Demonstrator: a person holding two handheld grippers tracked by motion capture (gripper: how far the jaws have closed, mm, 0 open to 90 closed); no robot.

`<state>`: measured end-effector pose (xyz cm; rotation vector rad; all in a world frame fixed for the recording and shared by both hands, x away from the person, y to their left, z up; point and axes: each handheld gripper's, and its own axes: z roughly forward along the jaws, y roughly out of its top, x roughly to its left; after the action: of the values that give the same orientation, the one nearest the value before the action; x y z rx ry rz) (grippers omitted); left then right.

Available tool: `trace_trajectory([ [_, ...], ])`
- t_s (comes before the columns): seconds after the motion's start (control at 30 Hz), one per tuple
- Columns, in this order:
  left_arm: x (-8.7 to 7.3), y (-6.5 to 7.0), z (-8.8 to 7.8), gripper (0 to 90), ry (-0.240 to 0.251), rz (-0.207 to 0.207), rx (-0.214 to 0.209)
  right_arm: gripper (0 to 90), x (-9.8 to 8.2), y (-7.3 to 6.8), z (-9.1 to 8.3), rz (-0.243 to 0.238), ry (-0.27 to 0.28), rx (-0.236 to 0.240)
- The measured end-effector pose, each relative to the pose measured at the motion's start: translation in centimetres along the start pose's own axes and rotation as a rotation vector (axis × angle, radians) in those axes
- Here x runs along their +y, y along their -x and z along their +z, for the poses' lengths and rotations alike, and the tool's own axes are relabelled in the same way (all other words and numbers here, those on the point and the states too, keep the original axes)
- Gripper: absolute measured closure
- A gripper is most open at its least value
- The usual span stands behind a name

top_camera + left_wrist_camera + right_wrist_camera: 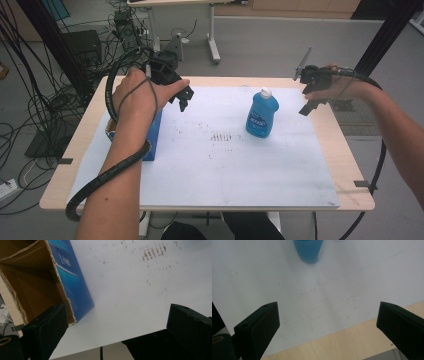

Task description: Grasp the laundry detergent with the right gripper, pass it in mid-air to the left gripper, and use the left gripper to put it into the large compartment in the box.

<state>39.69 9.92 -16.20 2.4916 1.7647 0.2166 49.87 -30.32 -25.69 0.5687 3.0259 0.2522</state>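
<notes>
A blue bottle [262, 114] with a white cap stands upright on the white mat [240, 170], right of centre. Its blue base [308, 250] sits beyond my right gripper [327, 312], whose jaws are wide apart with nothing between them. In the high view the right gripper [306, 107] hangs above the mat's right edge, to the right of the bottle. A blue carton [152, 135] with an open cardboard top [30, 282] stands at the mat's left. My left gripper [182, 102] hovers just right of the carton, and it [117, 315] is open and empty.
Brown stains [222, 136] mark the mat's middle. The mat lies on a light wooden table [345, 165]. Cables and black stands [50, 75] crowd the floor to the left, and another table's leg [214, 45] stands behind.
</notes>
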Motion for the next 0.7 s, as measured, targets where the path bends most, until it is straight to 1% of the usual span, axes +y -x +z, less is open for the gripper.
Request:
trace_trajectory([
  [0.23, 0.0, 0.0, 0.0, 4.1, -0.004, -0.002, -0.001, 4.4, -0.3, 0.0, -0.1, 0.004, -0.006, -0.001],
  [0.43, 0.1, 0.1, -0.1, 4.1, -0.001, 0.003, -0.001, 4.2, -0.4, 0.0, -0.1, 0.005, 0.009, 0.001],
  [0.57, 0.0, 0.1, -0.1, 4.1, 0.001, 0.003, -0.002, 4.2, -0.8, -0.1, 0.4, 0.011, 0.037, 0.011],
  [0.67, -0.1, 0.1, -0.1, 4.1, 0.001, 0.003, 0.001, 4.3, -1.1, -0.1, 0.9, 0.018, 0.035, 0.021],
  [0.7, -0.1, 0.1, -0.1, 4.1, 0.003, 0.003, -0.002, 4.1, -1.5, -0.1, 1.3, 0.021, 0.043, 0.021],
])
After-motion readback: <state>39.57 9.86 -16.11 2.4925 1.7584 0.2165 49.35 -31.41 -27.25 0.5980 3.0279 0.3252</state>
